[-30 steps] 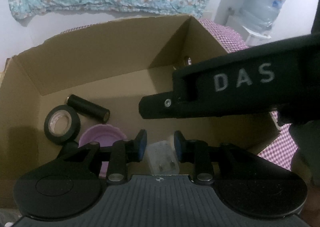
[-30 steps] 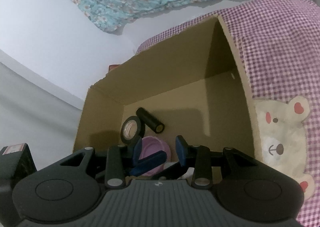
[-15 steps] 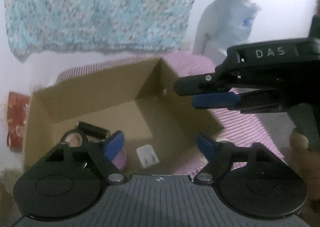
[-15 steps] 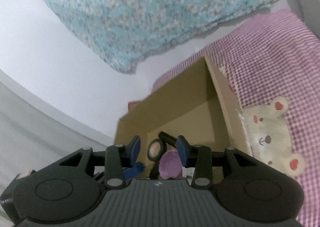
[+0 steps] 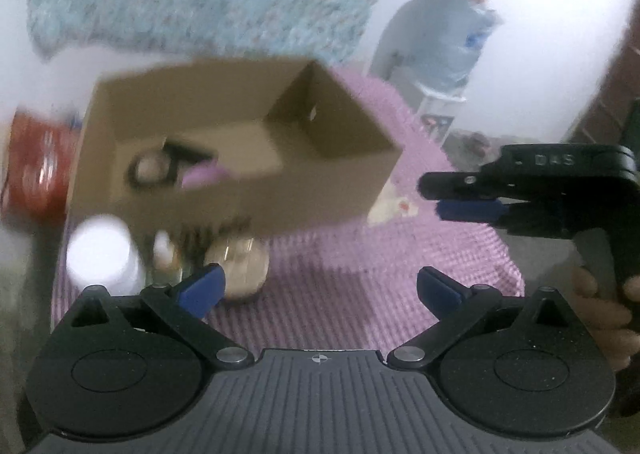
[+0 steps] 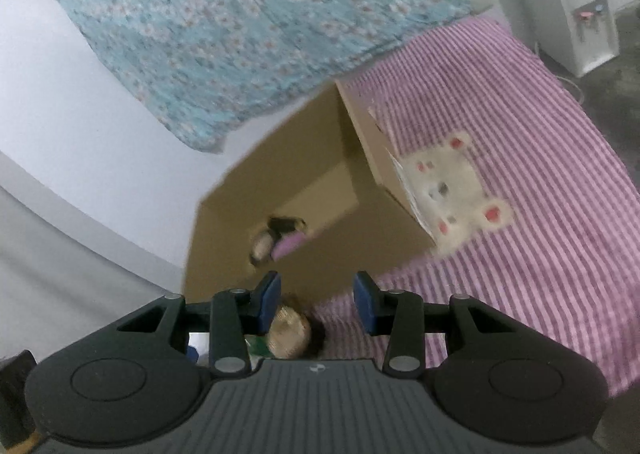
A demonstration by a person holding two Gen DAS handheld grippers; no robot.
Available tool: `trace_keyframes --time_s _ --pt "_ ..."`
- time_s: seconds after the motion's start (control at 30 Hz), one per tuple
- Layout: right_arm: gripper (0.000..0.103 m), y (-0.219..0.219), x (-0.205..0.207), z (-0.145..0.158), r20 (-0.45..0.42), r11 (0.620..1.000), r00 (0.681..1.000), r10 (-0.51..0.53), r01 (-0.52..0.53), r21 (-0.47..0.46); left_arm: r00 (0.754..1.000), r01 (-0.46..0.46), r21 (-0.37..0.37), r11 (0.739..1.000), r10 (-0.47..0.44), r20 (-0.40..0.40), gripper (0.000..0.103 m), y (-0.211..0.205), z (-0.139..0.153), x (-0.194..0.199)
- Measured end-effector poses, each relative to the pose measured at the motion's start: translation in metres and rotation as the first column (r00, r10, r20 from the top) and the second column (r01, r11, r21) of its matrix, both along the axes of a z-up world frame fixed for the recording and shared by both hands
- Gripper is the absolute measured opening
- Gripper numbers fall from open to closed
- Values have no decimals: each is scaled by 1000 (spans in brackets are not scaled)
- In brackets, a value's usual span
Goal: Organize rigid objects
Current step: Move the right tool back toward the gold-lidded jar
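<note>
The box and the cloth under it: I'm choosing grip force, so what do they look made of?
The box looks like plain brown cardboard: matte, with thin walls and sharply folded corners. The cloth looks like soft woven fabric, pink and white checked with a bear patch; blur leaves the weave unclear.

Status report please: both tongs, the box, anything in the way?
Left tongs open, empty. Right tongs open, empty. Cardboard box holds tape roll and purple lid. Gold-lidded jar outside, beside box.
</note>
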State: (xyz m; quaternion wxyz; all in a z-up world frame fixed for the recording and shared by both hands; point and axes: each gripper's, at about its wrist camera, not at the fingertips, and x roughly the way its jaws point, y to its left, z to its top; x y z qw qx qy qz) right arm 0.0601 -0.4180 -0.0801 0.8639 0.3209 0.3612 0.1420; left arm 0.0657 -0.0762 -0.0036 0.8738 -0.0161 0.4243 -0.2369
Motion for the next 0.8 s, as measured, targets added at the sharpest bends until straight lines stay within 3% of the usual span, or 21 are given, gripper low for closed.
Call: trace_keyframes --time_s 0.1,0.3,0.43,0.8 --pt "43 12 -9 -3 -14 999 1000 20 -20 -39 999 -25 -14 1000 25 -30 103 9 -10 -5" --pt "43 31 -14 -1 -5 993 998 60 -61 -103 1000 11 30 1000 -11 17 103 14 -11 -15" --pt "43 41 -12 -3 -13 990 997 81 -81 -118 998 41 62 997 -43 41 103 12 -18 -21" --pt "43 45 5 -26 -73 989 993 91 -99 -106 996 79 26 997 -80 30 103 6 -48 -14"
